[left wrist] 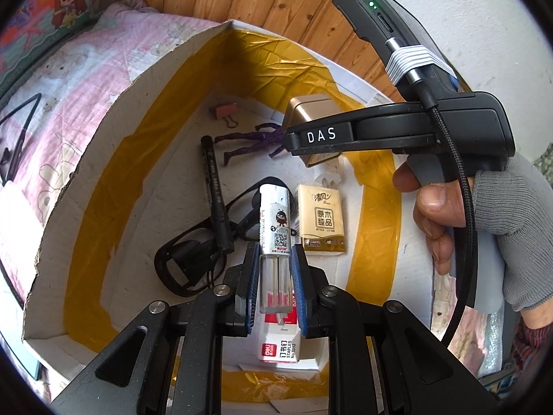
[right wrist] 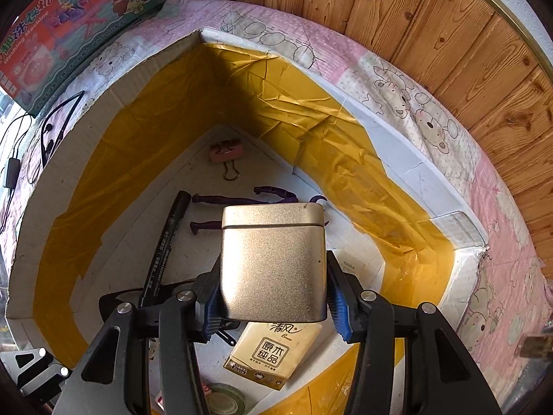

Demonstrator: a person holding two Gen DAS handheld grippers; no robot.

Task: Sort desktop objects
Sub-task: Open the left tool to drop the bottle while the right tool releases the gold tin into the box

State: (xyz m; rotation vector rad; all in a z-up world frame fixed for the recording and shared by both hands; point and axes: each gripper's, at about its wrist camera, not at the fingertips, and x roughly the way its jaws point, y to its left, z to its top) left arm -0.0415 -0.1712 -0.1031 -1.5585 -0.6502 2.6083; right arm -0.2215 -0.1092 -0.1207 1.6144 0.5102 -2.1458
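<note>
My left gripper is shut on a slim white and clear lighter-like tube, held over the white cardboard box lined with yellow tape. My right gripper is shut on a square gold tin, also above the box; the same tin shows behind the right gripper's black body in the left wrist view. On the box floor lie a black marker, a tissue pack, a staples box, a pink binder clip, a purple figure and black glasses.
A gloved hand holds the right gripper's handle at the box's right side. The box stands on a pink bear-print quilt beside a wooden wall. A toy carton and a black cable lie at the left. A tape roll sits near the box's front.
</note>
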